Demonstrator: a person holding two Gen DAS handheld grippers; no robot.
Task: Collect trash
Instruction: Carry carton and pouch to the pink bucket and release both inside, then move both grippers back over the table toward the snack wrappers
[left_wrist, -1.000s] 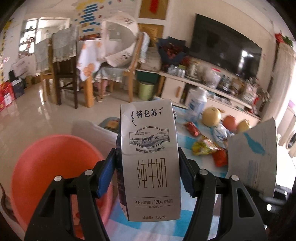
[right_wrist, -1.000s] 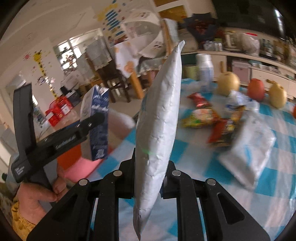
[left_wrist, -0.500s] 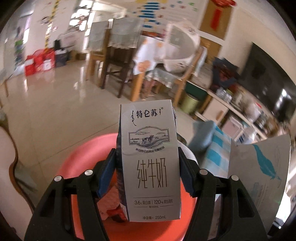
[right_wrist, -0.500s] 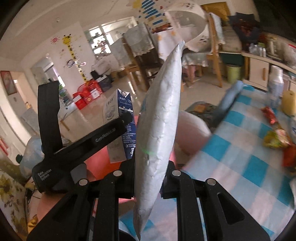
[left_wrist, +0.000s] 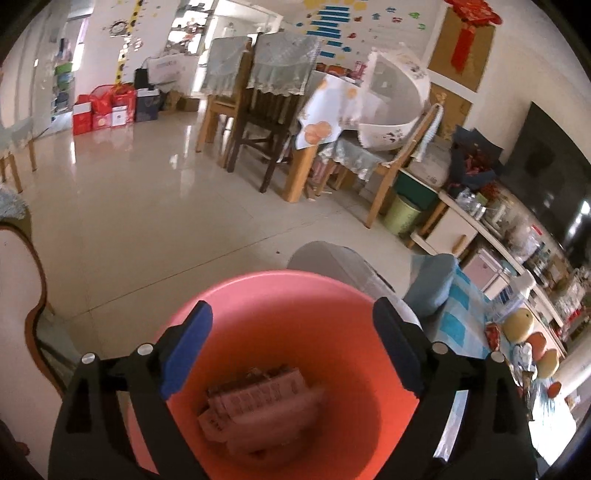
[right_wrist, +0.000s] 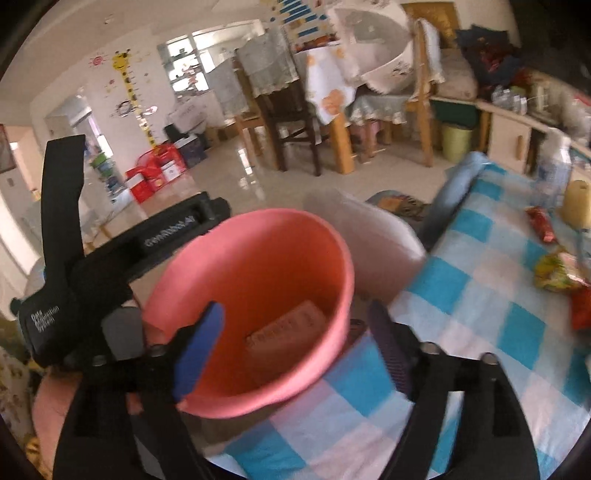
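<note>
The pink bucket (left_wrist: 280, 354) sits directly below and ahead of both my grippers, its rim hard against the checked tablecloth (right_wrist: 491, 314). My left gripper (left_wrist: 291, 350) and right gripper (right_wrist: 295, 350) are both opening, nothing between the jaws — this looks like the drop step. A carton (left_wrist: 258, 402) lies on the bucket's bottom. Next I'd swing right toward the snack wrappers (right_wrist: 557, 273) farther along the table.

One pink bucket (left_wrist: 280, 295), two grippers, one carton (left_wrist: 258, 398).
</note>
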